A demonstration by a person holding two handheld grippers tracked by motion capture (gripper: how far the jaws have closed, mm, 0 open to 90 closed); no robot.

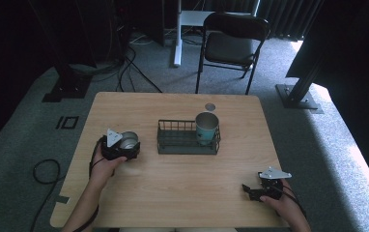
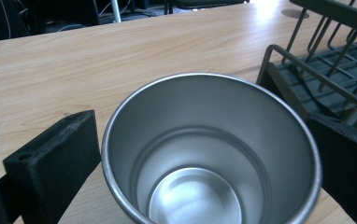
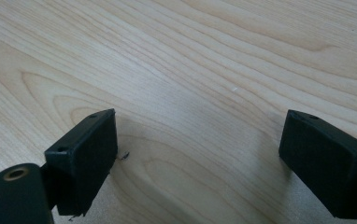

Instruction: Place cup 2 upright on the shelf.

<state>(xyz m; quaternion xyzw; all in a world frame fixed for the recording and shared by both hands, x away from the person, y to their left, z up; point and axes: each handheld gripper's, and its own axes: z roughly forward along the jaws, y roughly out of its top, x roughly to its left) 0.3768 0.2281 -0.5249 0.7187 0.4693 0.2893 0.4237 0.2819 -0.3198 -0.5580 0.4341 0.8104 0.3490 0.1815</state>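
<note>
Carefully, with your left gripper (image 1: 130, 145) pinching the steel cup (image 2: 209, 154) between its fingers just left of the wire rack (image 1: 188, 137), keep it upright and clear the rack's rim beside the teal cup (image 1: 206, 128), while your right gripper (image 3: 204, 163) rests spread and empty on the table (image 1: 173, 193).

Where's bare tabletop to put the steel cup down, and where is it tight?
Free: the near strip between the left gripper and right gripper, in front of the wire rack; also the far edge behind the rack. Tight: the steel cup sits right beside the rack's left end; the teal cup fills the rack's right end.
</note>
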